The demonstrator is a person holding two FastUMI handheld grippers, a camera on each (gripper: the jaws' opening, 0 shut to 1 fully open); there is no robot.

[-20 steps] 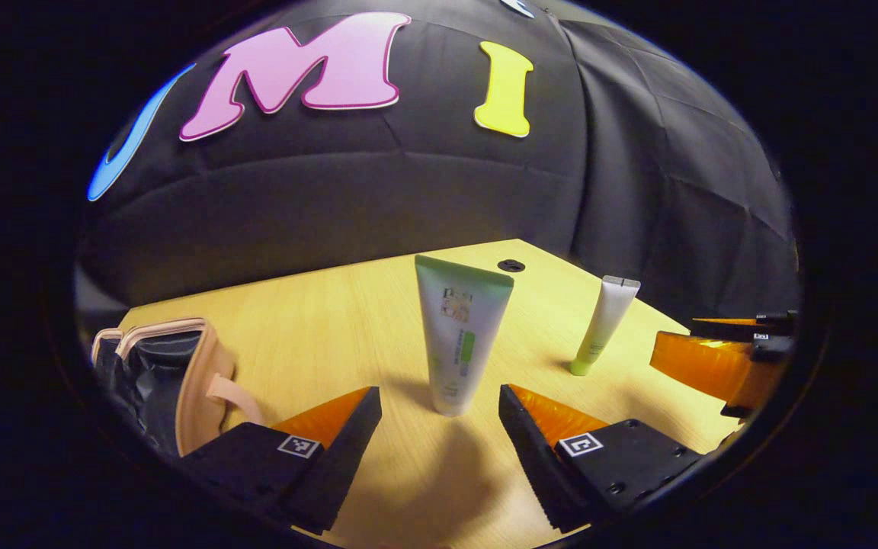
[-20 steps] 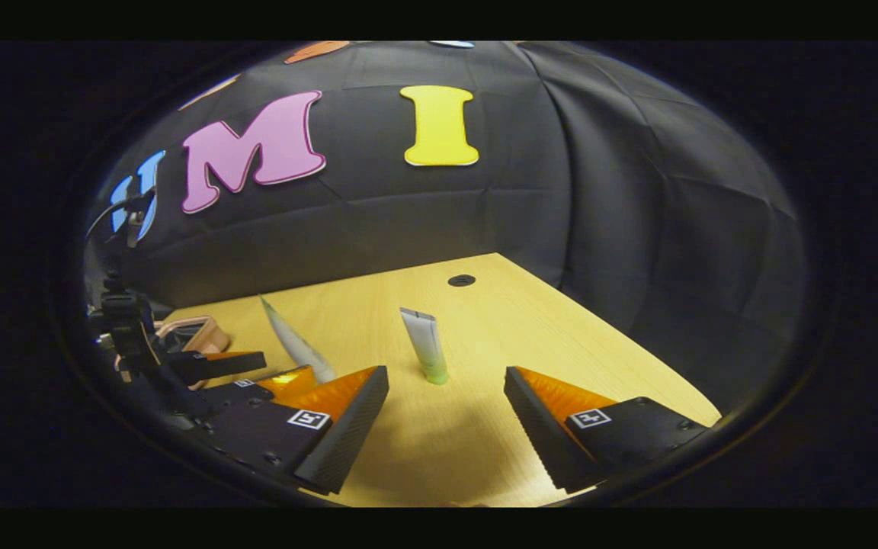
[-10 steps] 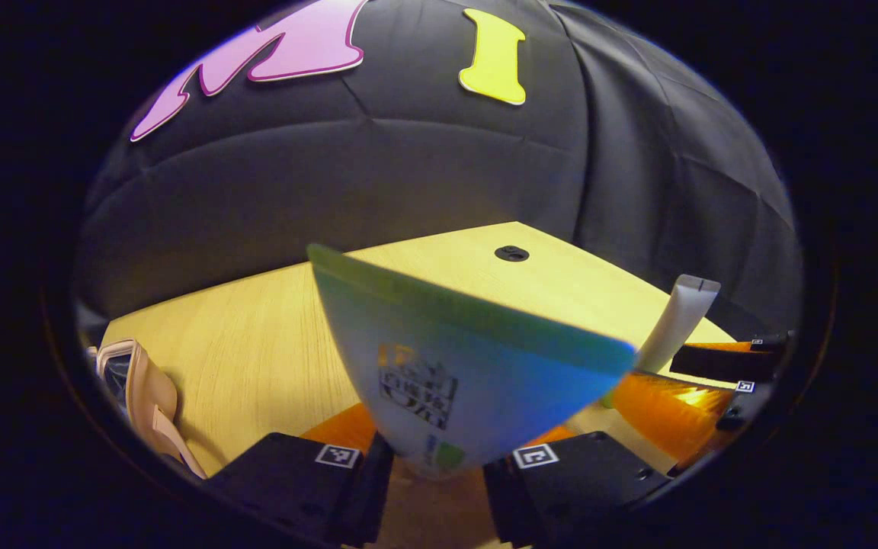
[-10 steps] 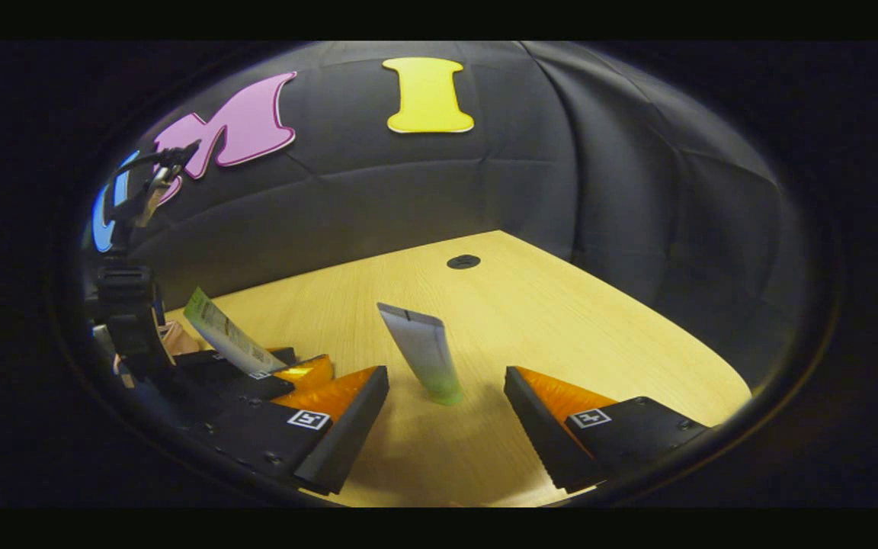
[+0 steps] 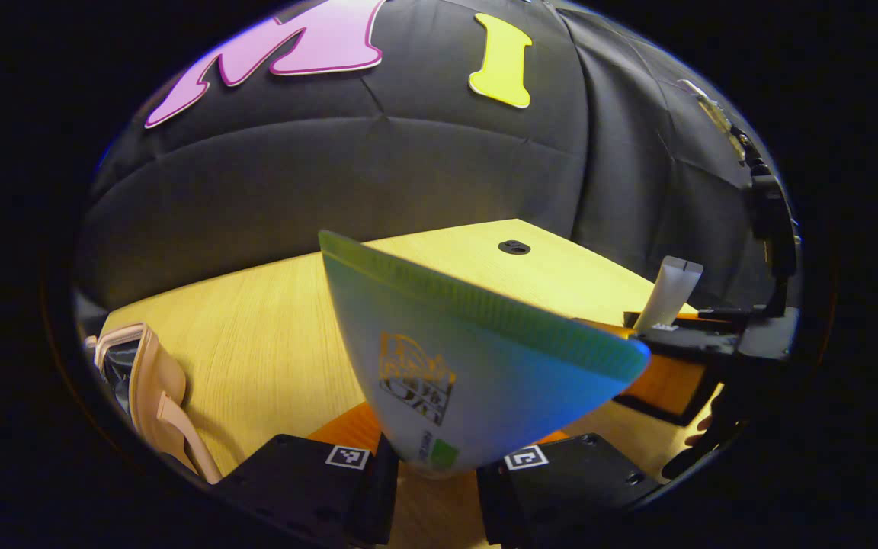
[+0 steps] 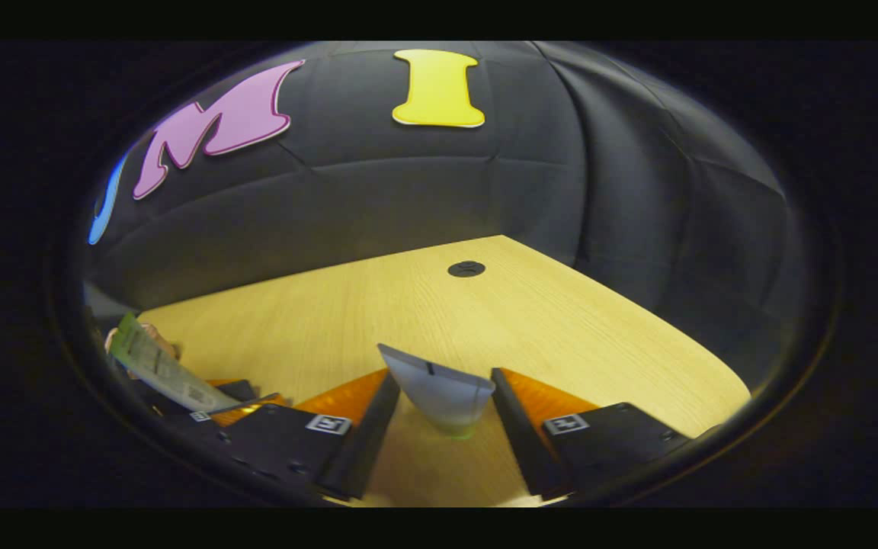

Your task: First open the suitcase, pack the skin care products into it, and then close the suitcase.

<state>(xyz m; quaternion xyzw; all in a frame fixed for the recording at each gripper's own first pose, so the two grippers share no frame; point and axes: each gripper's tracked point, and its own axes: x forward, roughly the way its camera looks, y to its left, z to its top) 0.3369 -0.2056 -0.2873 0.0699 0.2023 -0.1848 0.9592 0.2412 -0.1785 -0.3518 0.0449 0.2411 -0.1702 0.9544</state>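
Yellow wood bench [image 6: 561, 320] carries the packing step: the left tongs [image 5: 430, 488] grip the big green-topped tube [image 5: 469, 374], and the right tongs [image 6: 439, 435] close around the small white tube [image 6: 439, 389], apparently pinching it. The open suitcase [image 5: 151, 389] sits left; next, both tubes need carrying over and dropping inside.

both views low over table [image 5: 271, 335], facing wall, sharing tabletop

Recording booth/lab setup: black cloth wall [image 6: 439, 198] behind a bare wood desk [image 6: 561, 320] w/ cable grommet [image 6: 466, 268].
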